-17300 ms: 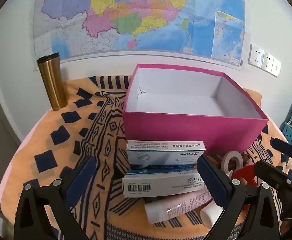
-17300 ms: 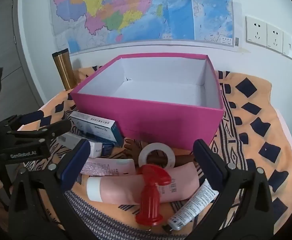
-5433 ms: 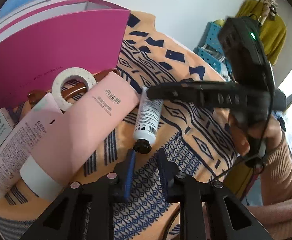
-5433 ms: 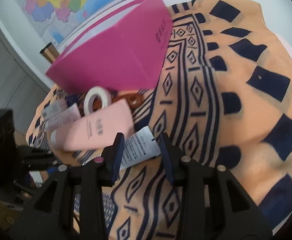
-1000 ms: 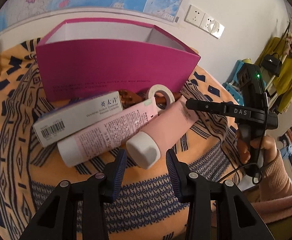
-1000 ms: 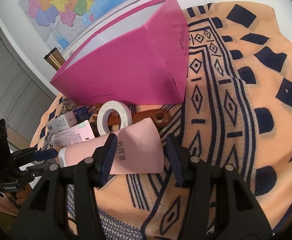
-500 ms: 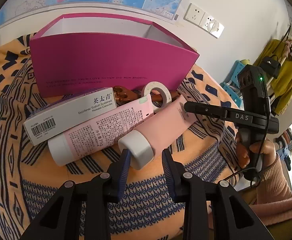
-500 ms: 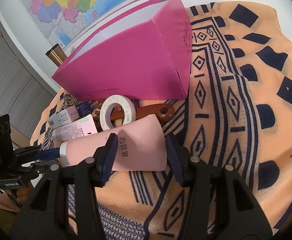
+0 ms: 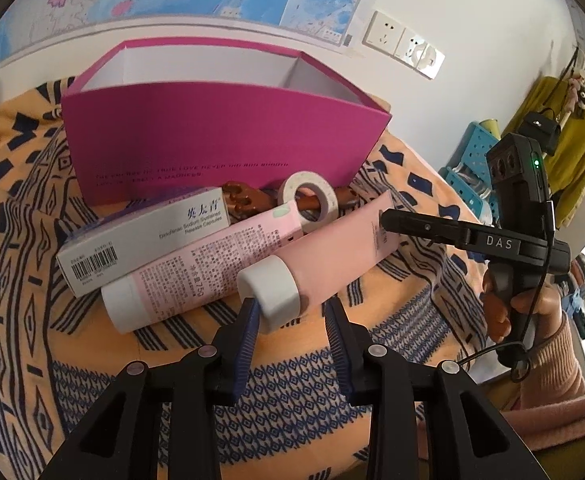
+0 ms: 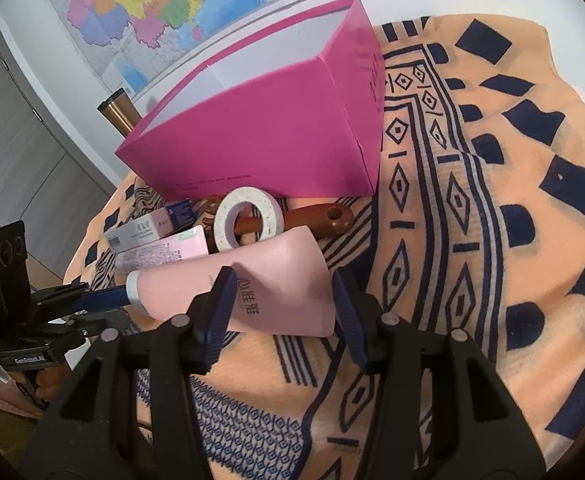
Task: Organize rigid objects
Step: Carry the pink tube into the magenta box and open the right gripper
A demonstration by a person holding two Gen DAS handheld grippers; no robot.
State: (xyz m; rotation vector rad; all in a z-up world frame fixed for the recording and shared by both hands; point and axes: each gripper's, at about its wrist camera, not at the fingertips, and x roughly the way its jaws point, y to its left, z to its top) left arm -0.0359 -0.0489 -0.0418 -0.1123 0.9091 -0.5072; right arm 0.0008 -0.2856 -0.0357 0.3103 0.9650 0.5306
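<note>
A large pink tube (image 9: 332, 256) (image 10: 268, 284) lies across a smaller pink tube (image 9: 204, 268) on the patterned cloth. My left gripper (image 9: 291, 308) (image 10: 108, 300) is shut on its white cap (image 9: 270, 294): the left pad presses the cap, the right pad meets the tube's shoulder. My right gripper (image 10: 282, 280) (image 9: 388, 220) is shut on the tube's flat crimped end. Behind stand the open magenta box (image 9: 212, 132) (image 10: 260, 136), a white medicine box (image 9: 144, 244), a tape roll (image 9: 308, 200) (image 10: 248, 218) and a brown wooden handle (image 10: 312, 216).
A gold tumbler (image 10: 120, 114) stands left of the magenta box. A person's hand (image 9: 532, 304) holds the right gripper's grip. A blue basket (image 9: 476, 152) and hanging clothes are off the table's right edge. Bare cloth lies to the right of the box.
My left gripper's jaws have narrowed around the white cap, which was loosely between them a second ago. The right gripper keeps the same hold on the tube's end.
</note>
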